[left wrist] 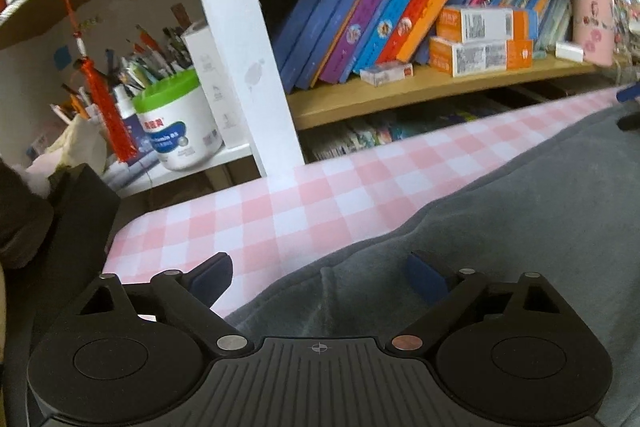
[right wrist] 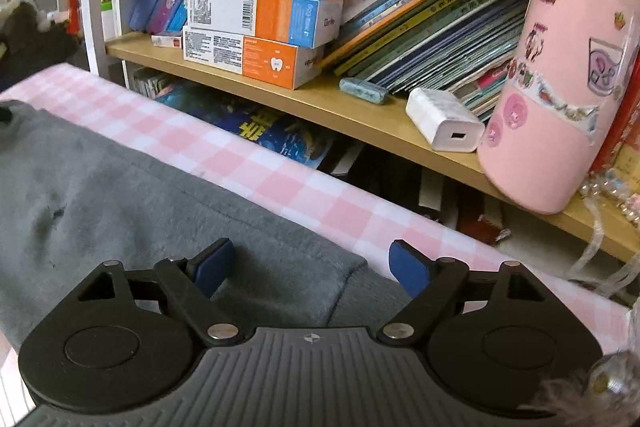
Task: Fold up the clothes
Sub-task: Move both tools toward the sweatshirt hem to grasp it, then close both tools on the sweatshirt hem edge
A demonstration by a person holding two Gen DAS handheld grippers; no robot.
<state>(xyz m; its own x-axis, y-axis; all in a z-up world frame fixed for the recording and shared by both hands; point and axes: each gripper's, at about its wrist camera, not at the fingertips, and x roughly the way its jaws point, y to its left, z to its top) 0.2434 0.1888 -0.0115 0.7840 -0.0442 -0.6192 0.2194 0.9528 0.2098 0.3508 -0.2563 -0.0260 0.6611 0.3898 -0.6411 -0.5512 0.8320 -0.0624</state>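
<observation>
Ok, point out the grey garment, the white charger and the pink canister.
grey garment (right wrist: 140,195), right wrist view, flat middle of the fabric.
white charger (right wrist: 442,119), right wrist view, its top face.
pink canister (right wrist: 560,67), right wrist view, its side wall.

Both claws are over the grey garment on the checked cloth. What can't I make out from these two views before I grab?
- Left wrist view: grey garment near part hidden behind the left claw; right side cut off by the frame.
- Right wrist view: garment's corner under the right claw; its left end runs out of frame.
- Garment type: unclear; too little shows.
- Checked cloth: near edge unseen.
</observation>
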